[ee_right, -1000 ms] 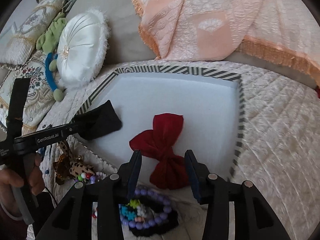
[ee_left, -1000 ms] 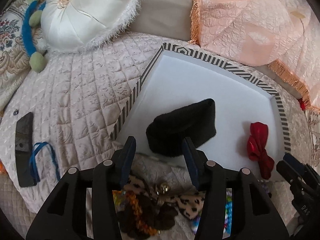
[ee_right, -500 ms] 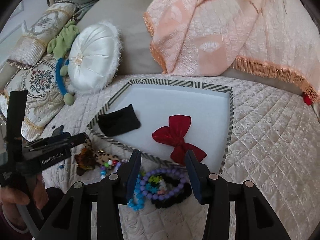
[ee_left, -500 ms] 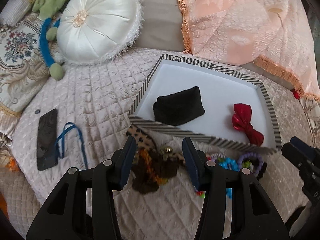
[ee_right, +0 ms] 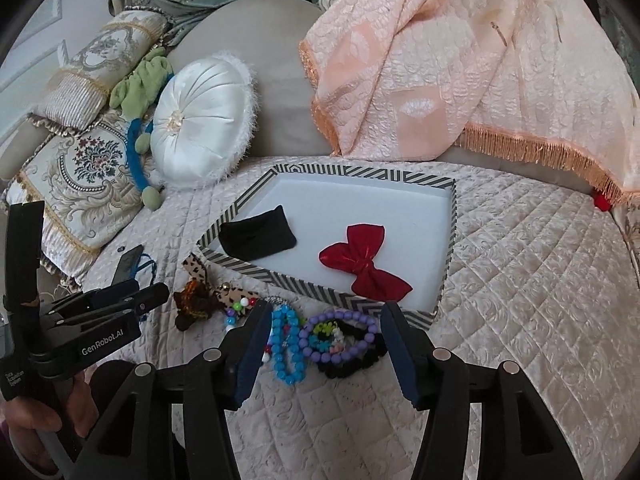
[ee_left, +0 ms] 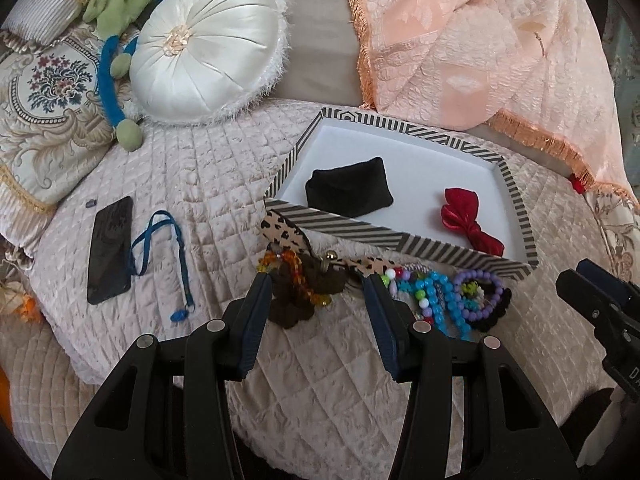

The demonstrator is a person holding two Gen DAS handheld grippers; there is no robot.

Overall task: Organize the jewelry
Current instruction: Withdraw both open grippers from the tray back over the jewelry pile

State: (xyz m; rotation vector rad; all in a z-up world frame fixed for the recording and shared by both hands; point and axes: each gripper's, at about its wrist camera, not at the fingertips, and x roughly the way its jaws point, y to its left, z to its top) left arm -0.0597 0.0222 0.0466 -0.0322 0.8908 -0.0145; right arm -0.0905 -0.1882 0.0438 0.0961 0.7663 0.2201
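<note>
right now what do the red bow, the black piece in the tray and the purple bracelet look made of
Red bow: shiny fabric, probably satin; it glints along its creases. Black piece: soft matte cloth, maybe velvet, with no shine at all. Purple bracelet: smooth round beads, likely plastic, in one even pastel colour.

the left gripper (ee_left: 318,286) hangs with jaws apart and empty above a brown scrunchie (ee_left: 298,300) on the quilted bedspread (ee_left: 192,184). just past it, against the striped tray (ee_left: 384,236) near edge, lie bead bracelets (ee_left: 452,296); inside the tray sit a black pouch (ee_left: 348,188) and a red bow (ee_left: 468,216)

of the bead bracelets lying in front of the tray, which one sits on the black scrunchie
The purple bead bracelet: its ring lies on the black scrunchie, while the blue bead bracelet lies beside it on the quilt.
</note>
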